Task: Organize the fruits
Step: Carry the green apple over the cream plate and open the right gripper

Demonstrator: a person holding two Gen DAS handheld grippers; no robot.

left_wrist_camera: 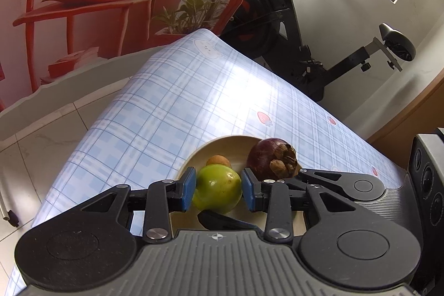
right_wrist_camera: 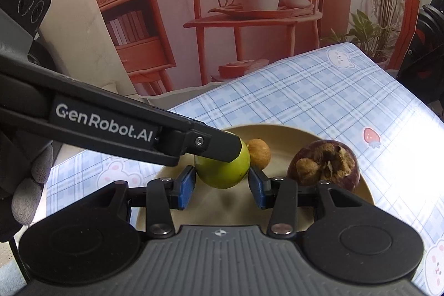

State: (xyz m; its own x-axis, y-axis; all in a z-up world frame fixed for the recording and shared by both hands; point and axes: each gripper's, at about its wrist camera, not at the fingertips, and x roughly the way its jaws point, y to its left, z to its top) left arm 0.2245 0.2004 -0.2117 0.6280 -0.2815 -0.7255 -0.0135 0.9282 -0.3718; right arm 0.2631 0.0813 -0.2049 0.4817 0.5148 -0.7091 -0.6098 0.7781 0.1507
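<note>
A small green fruit (left_wrist_camera: 217, 192) (right_wrist_camera: 222, 167) hangs just above a beige plate (left_wrist_camera: 222, 143) (right_wrist_camera: 280, 133). My left gripper (left_wrist_camera: 217, 192) is shut on it, a blue pad against each side. My right gripper (right_wrist_camera: 222, 179) also has its pads against the fruit's two sides. In the right wrist view a left finger (right_wrist_camera: 211, 149) crosses the fruit's top. In the left wrist view a right finger (left_wrist_camera: 319, 179) comes in from the right. On the plate lie a brown longan (left_wrist_camera: 219, 160) (right_wrist_camera: 259, 154) and a purple mangosteen (left_wrist_camera: 272, 161) (right_wrist_camera: 323, 162).
The plate sits on a table with a blue plaid cloth (left_wrist_camera: 194, 90) (right_wrist_camera: 319, 90); its left edge drops to a tiled floor (left_wrist_camera: 41, 135). An exercise bike (left_wrist_camera: 291, 18) stands behind the far corner. A gloved hand (right_wrist_camera: 30, 185) holds the left gripper.
</note>
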